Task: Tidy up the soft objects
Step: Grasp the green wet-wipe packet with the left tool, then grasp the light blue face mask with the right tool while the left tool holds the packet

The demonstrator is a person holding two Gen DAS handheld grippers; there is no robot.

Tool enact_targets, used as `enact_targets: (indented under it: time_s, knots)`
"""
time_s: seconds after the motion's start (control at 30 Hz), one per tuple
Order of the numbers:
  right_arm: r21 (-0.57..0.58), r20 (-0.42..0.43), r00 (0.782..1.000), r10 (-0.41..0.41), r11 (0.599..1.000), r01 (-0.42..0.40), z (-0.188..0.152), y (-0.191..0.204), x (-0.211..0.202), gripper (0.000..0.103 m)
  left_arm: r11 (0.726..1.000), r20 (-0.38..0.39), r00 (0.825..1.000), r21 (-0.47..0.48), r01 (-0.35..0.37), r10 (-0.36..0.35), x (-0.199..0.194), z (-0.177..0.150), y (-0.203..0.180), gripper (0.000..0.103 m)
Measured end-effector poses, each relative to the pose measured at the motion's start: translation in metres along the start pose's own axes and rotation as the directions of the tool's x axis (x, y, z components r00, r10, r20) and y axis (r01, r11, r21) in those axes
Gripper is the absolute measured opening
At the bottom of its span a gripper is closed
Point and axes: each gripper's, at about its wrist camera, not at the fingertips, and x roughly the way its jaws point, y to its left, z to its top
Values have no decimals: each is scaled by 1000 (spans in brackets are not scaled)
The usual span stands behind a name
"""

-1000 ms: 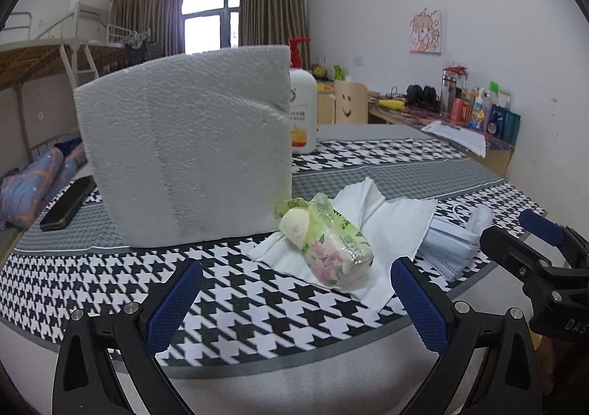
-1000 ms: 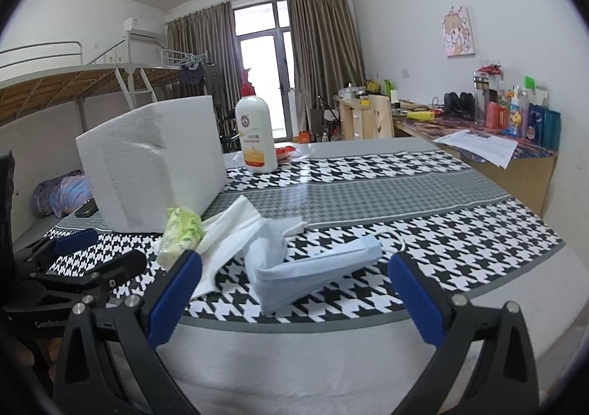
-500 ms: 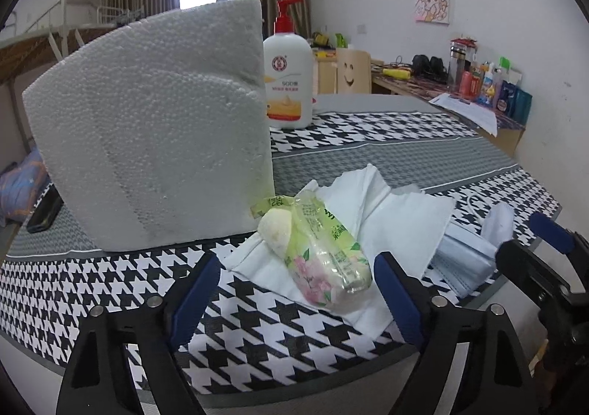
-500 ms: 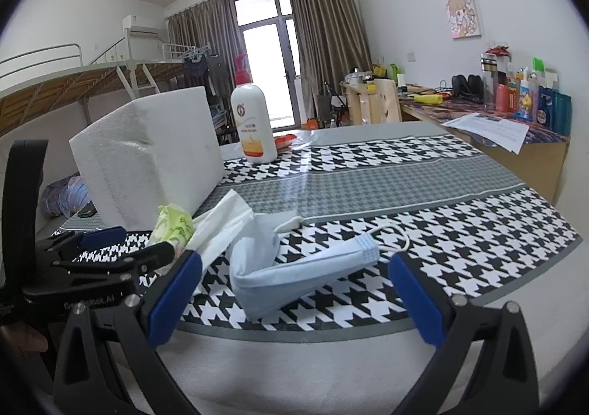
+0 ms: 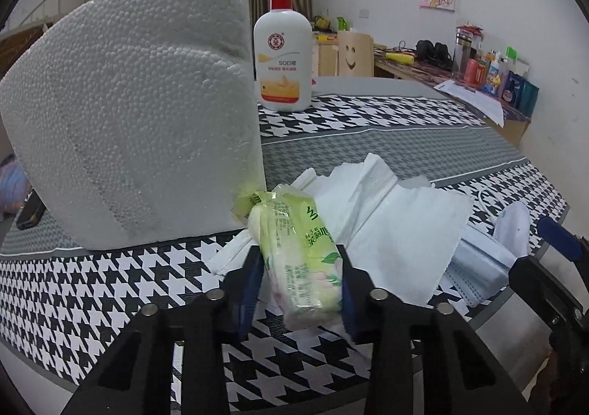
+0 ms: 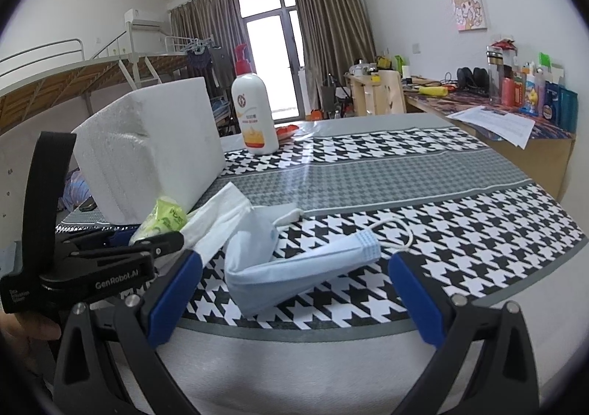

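We have our left gripper [image 5: 300,286] at the near edge of the table [image 5: 368,153], and its jaws have just been closing onto the green tissue pack [image 5: 298,253]; the blue pads now press on both sides of the pack. The pack lies on an unfolded white tissue [image 5: 397,223] near that edge, its far end just beside the lower corner of the white foam block [image 5: 129,113], which stands upright toward the table's left side.

Our right gripper [image 6: 294,290] hangs just off the near edge, jaws wide apart with nothing between the pads. Ahead of it a pale blue face mask [image 6: 294,268] lies crumpled on the checked tablecloth [image 6: 460,227], touching the white tissue, one ear loop trailing toward the right.

Behind the foam block, toward the far edge, a pump bottle [image 5: 282,58] with a red top stands upright. A dark phone [image 5: 31,210] lies at the left edge, partly hidden by the foam.
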Motion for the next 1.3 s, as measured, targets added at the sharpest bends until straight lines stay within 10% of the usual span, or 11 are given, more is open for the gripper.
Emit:
enact_targets:
  time_s: [0.87, 1.3]
  knots:
    - [-1, -102, 988, -116, 993, 117, -2, 13, 20, 102, 992, 102, 988, -19, 122, -120, -35, -25, 33, 29]
    - [7, -149, 976, -160, 987, 162, -7, 5, 27, 36, 991, 101, 986, -13, 136, -134, -36, -23, 33, 29]
